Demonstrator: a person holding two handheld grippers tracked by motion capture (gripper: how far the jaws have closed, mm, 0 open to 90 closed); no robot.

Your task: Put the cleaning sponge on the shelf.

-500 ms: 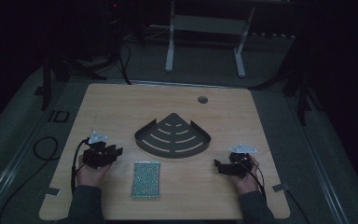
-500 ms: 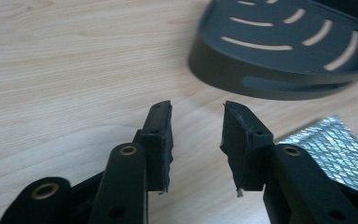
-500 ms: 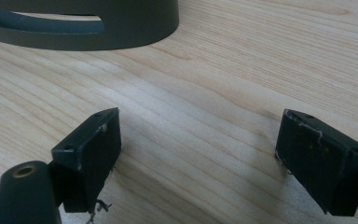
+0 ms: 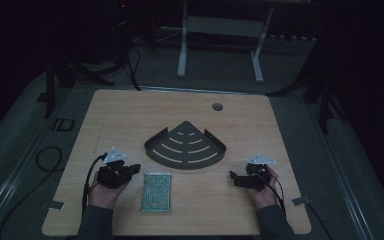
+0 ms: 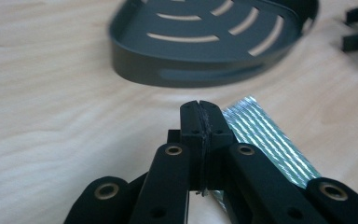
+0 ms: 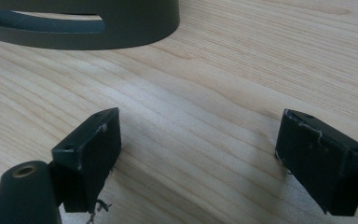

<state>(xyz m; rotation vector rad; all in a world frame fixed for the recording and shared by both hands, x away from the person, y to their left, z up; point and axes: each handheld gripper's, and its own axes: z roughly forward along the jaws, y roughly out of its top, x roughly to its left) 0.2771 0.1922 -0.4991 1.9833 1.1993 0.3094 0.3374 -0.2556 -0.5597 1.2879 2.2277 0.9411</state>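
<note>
On table [image 4: 130,115], both grippers unmoved since before

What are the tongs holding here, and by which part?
Nothing is held. The left tongs are shut on nothing, beside the sparkly sponge; the right tongs stand open over bare table.

Dim room, lit mostly over a pale wooden tabletop [image 4: 130,120] with a round grommet hole [image 4: 217,106] at one o'clock. Beyond, at twelve o'clock, white legs of another desk [image 4: 220,45] on grey floor [image 4: 20,145]. At nine o'clock, black cable [image 4: 47,155] looped on the floor.
</note>
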